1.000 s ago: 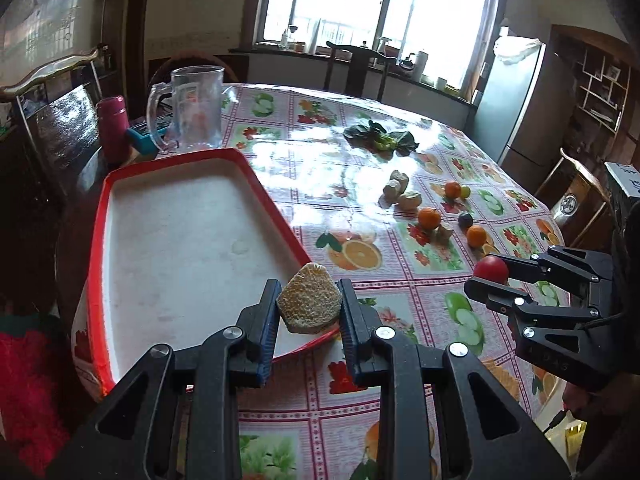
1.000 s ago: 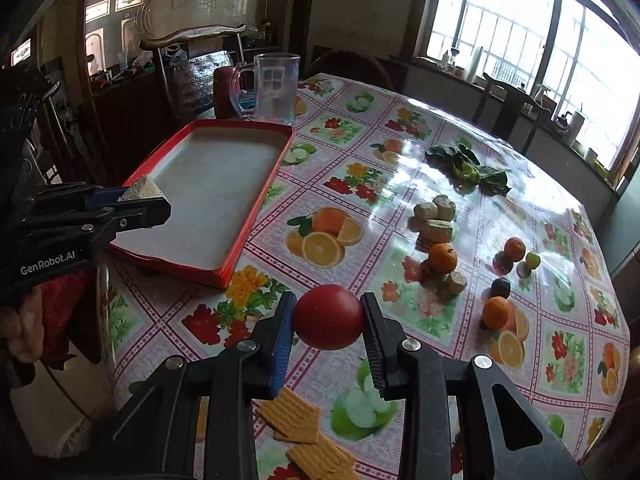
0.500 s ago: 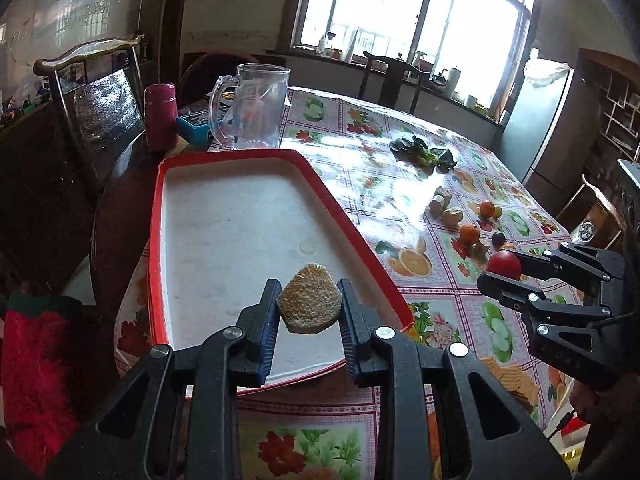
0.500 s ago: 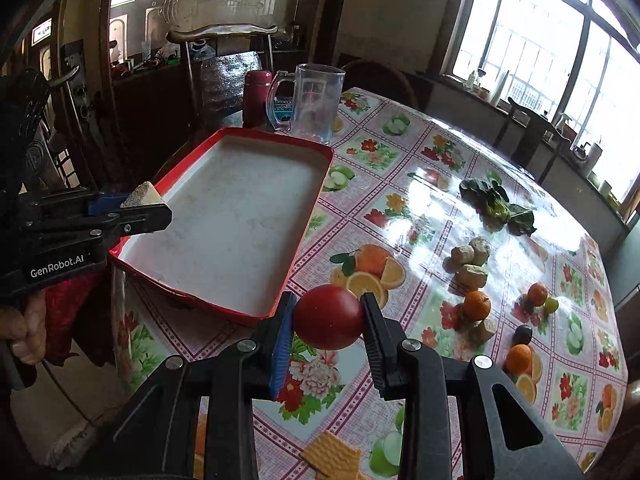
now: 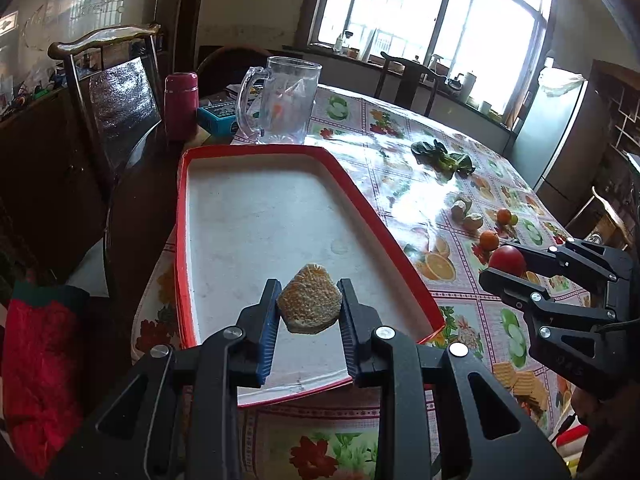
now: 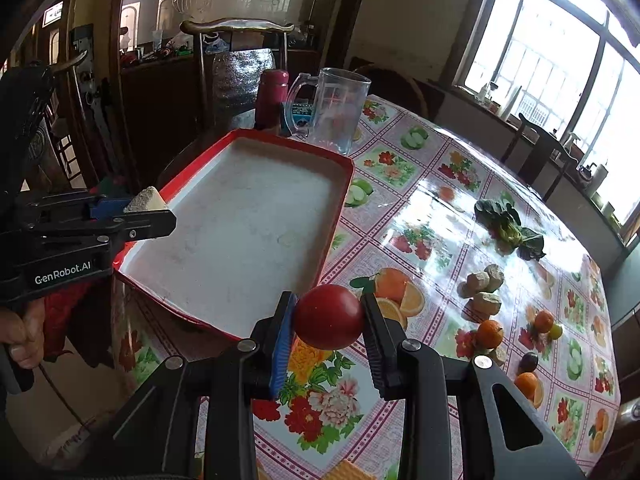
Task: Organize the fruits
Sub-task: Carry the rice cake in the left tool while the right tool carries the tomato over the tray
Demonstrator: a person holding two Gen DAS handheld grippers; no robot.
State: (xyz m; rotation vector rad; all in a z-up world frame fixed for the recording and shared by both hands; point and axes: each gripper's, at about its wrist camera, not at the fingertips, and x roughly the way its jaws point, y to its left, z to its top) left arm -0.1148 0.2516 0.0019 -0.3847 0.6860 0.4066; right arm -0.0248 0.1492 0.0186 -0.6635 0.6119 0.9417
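Left tongs (image 5: 308,306) grip one rough tan chunk (image 5: 309,304), right tongs (image 6: 329,320) one red tomato (image 6: 328,317), over one tray (image 6: 340,196).

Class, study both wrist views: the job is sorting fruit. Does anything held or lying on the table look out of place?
Yes. The left tool grips a rough, tan, biscuit-like piece over the red tray, not an obvious fruit. The right tool holds a red fruit. Leafy greens and crackers also lie on the table.

A glossy, fruit-printed plastic cloth (image 6: 404,208) covers the surface, glaring at the frame's centre. The red-rimmed tray (image 5: 280,152) has a matt, whitish floor. The clear plastic jug (image 5: 280,100) and smooth red tomato (image 6: 328,316) shine; the tan, sponge-like chunk (image 5: 310,304) looks rough.
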